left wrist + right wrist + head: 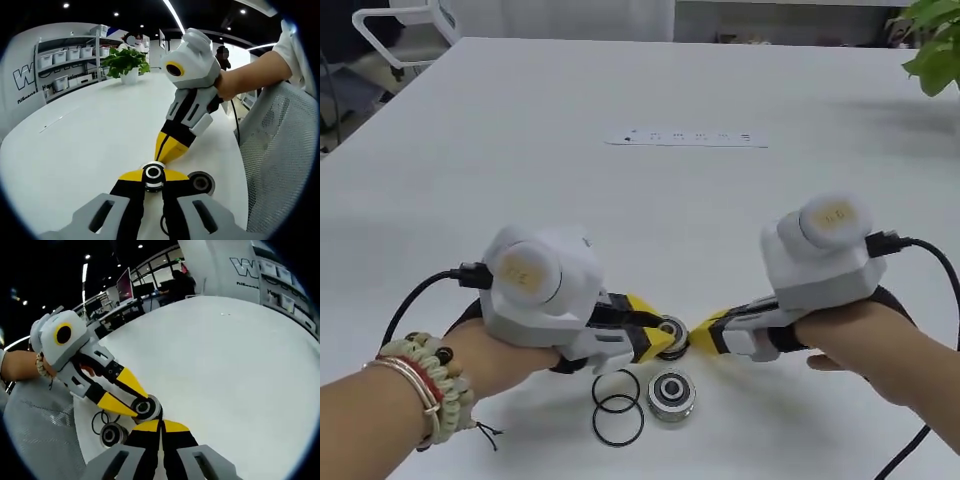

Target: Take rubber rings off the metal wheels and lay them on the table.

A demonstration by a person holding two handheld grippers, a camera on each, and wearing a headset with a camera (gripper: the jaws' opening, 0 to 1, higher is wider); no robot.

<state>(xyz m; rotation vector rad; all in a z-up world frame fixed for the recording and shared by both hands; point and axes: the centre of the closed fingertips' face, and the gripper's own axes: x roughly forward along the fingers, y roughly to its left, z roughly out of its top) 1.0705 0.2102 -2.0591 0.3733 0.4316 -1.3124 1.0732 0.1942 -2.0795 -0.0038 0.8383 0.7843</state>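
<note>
My left gripper (663,338) is shut on a small metal wheel (673,334) and holds it just above the white table (620,220). In the left gripper view the wheel (153,173) sits between my yellow fingertips. My right gripper (699,336) comes in from the right, its jaws closed at the wheel's rim on its black rubber ring. From the right gripper view, my gripper (160,423) touches the held wheel (146,407). A second wheel (671,393) lies on the table below. Two loose black rings (618,404) lie beside it.
A white power strip (685,138) lies mid-table farther back. A potted plant (935,45) stands at the far right corner, and a white chair (400,20) at the far left. Black cables trail from both grippers toward the table's near edge.
</note>
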